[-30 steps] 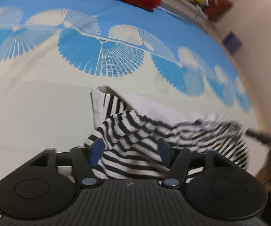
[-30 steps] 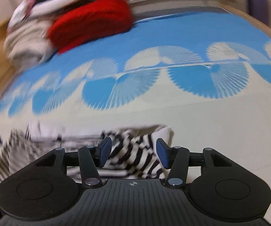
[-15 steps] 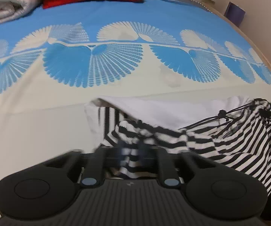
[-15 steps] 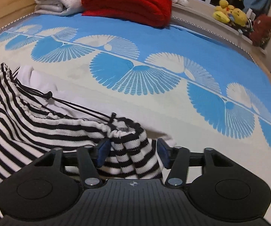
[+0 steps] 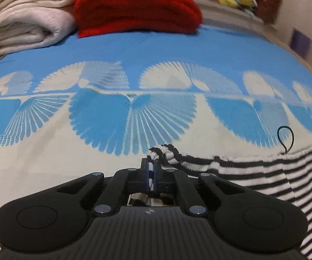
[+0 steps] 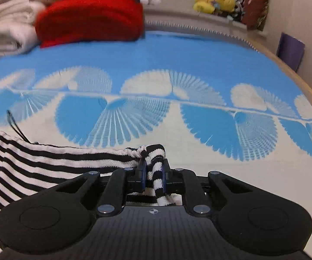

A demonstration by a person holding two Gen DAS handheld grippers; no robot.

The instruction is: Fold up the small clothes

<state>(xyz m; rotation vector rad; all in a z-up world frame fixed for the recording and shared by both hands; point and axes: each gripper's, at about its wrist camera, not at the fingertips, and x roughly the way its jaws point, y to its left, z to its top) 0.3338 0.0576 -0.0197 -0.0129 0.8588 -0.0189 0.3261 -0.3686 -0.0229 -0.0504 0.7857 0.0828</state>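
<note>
A small black-and-white striped garment (image 5: 253, 171) with a thin black drawstring (image 5: 285, 138) hangs stretched over the bed. In the left wrist view my left gripper (image 5: 151, 169) is shut on its bunched left corner, and the cloth runs off to the right. In the right wrist view the same striped garment (image 6: 36, 164) stretches away to the left. My right gripper (image 6: 152, 173) has its jaws closing on the bunched right corner, and the pads press the fabric between them. The lower part of the garment is hidden behind both gripper bodies.
The bed cover (image 5: 156, 52) is blue and cream with fan patterns. A folded red blanket (image 5: 138, 6) and cream towels (image 5: 25, 15) are stacked at the far end. Plush toys (image 6: 216, 0) sit on a ledge beyond, with a wall at the right.
Both grippers went from open around the crumpled garment to closed on its corners. The garment is now lifted and pulled taut between them, and the views have tilted up toward the far end.
</note>
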